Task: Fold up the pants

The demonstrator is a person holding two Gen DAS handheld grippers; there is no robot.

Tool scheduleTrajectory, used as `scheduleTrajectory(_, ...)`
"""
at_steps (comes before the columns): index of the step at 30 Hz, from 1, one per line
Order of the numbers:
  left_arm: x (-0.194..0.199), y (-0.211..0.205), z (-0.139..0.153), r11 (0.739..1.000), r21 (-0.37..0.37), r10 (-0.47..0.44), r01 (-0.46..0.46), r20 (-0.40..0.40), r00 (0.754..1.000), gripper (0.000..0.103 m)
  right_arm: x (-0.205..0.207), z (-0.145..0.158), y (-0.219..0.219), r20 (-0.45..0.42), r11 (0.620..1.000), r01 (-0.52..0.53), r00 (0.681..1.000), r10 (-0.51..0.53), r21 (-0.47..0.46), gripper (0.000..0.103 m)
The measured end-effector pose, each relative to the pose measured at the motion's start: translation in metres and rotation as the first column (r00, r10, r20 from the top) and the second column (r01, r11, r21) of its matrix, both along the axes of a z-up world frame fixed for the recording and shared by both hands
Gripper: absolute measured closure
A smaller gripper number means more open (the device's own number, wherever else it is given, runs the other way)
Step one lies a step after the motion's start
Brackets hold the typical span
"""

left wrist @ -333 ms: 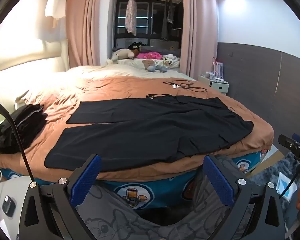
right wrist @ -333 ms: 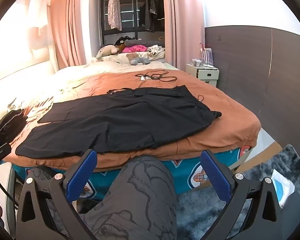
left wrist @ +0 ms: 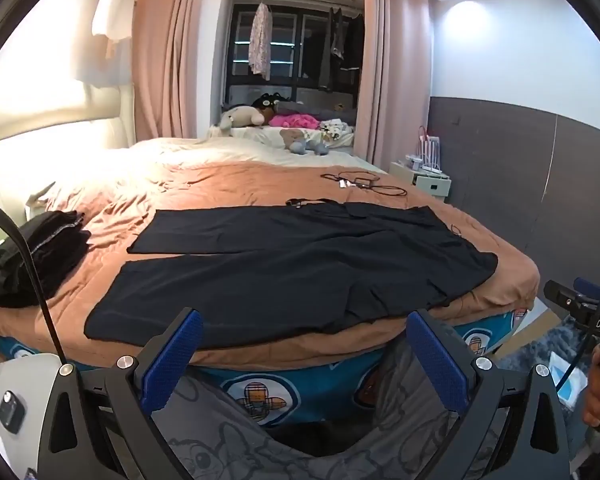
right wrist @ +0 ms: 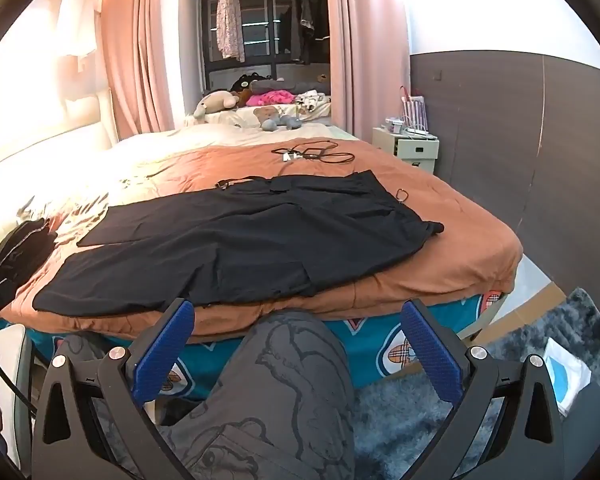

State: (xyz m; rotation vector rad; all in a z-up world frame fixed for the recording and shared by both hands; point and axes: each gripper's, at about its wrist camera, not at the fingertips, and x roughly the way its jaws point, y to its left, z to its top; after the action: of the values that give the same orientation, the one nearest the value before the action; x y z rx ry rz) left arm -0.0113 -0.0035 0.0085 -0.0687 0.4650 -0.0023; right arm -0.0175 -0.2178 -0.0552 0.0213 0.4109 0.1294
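- On a bed covered by a rust-brown blanket [left wrist: 228, 184], a pair of black pants [left wrist: 300, 264] lies spread flat, legs running toward the left and waistband toward the right, its near edge close to the blanket's front edge.
- Both pant legs lie side by side with a narrow strip of blanket showing between them at the hem end; the same pants [right wrist: 236, 248] fill the middle of the right wrist view.
- Left gripper [left wrist: 304, 356] hovers short of the bed's edge, its blue-padded fingers [left wrist: 172, 360] spread wide with nothing between them — the pants are untouched.
- Right gripper [right wrist: 296, 344] likewise hangs in front of the mattress, fingers [right wrist: 430, 350] splayed fully apart and empty, above the person's knee in grey cartoon-print trousers [right wrist: 296, 380].
- A heap of folded dark clothing [left wrist: 32, 252] sits at the left end of the blanket, well apart from the pants.
- Black cords [left wrist: 360, 182] lie tangled on the blanket beyond the waistband.
- Stuffed toys [left wrist: 244, 118] and a pink bundle [left wrist: 294, 121] rest at the far side by the dark window — pink curtains [left wrist: 160, 60] hang on either side.
- A white nightstand [right wrist: 414, 148] stands against the grey-panelled wall at right.
- Below the blanket, a teal sheet [left wrist: 268, 392] with bear motifs wraps the mattress side.
- A shaggy grey rug [right wrist: 420, 420] covers the floor at lower right.
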Motion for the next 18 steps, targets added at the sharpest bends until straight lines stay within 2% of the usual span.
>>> scheduleTrajectory(18,-0.0013,0.0015,-0.0029,0.999,-0.028,-0.022,0.022,-0.001,1.000,0.000,0.0021,-0.0067,0.0010,-0.005,1.000,-0.006,1.000,0.006,-0.012,0.000)
